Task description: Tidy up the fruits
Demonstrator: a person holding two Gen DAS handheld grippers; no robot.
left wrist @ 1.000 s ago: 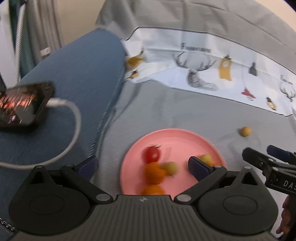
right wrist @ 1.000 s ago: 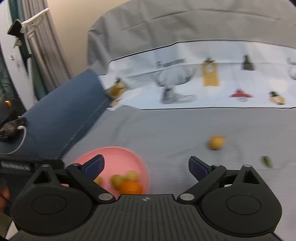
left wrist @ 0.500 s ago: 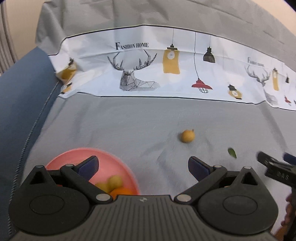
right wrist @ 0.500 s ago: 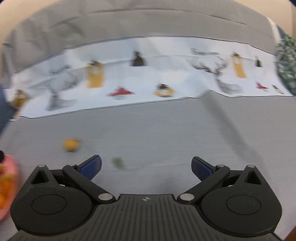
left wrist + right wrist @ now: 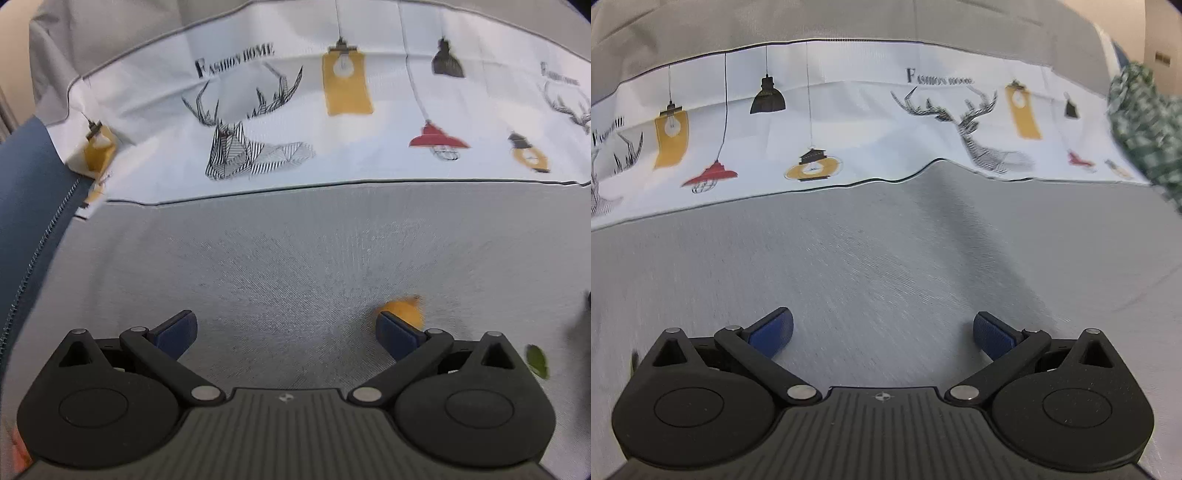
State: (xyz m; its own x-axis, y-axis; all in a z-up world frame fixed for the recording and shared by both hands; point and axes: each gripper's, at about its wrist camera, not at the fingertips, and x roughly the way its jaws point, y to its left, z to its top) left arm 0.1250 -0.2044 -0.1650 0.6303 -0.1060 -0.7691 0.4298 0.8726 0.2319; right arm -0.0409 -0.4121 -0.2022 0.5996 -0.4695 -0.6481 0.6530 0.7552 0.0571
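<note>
- "FASHION HOME" is reading clear on the white printed band [image 5: 258, 122] far across the left wrist view, above a line-drawn deer head; the same words are showing smaller and blurred on the band in the right wrist view.
- Lamp prints in yellow, red and black are sitting along that band; grey cloth [image 5: 295, 251] is covering the surface near both cameras.
- Left gripper [image 5: 286, 330] is standing wide, nothing between its blue pads.
- Orange fruit [image 5: 404, 306] is lying blurred on the grey cloth, just behind the right-hand pad; touching or not, cannot tell.
- Small green leaf [image 5: 536, 360] is lying near the right edge.
- Blue fabric [image 5: 26, 206] is running along the left.
- Right gripper [image 5: 882, 330] is also spread wide and empty, over bare grey cloth.
- Green checked fabric [image 5: 1145, 122] is showing far right.
- No container is readable in either view.
</note>
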